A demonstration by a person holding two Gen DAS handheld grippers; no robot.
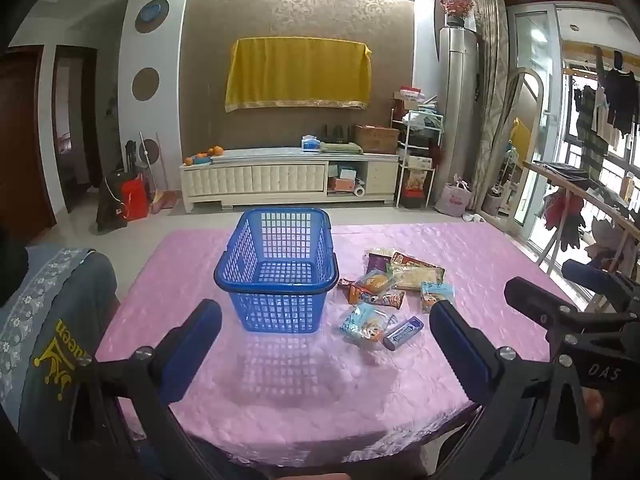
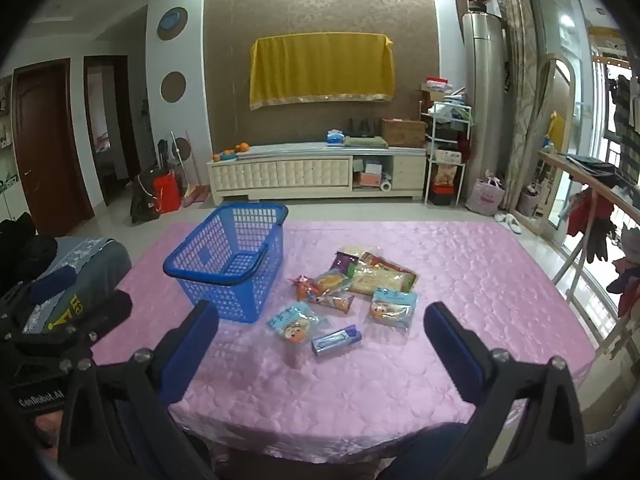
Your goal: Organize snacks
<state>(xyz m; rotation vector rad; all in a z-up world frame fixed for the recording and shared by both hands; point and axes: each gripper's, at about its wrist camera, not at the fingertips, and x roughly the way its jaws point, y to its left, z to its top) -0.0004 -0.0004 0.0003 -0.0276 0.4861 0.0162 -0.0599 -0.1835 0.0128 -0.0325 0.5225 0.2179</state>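
An empty blue plastic basket stands on the pink tablecloth. To its right lie several snack packets, with a light-blue packet and a silver-blue tube nearest me. My left gripper is open above the near part of the table, in front of the basket. My right gripper is open too, hovering short of the nearest packets. Nothing is between either pair of fingers.
A chair back with a grey cover stands at the table's left. The right gripper's body shows at the right of the left wrist view. Beyond the table are a white cabinet and a drying rack.
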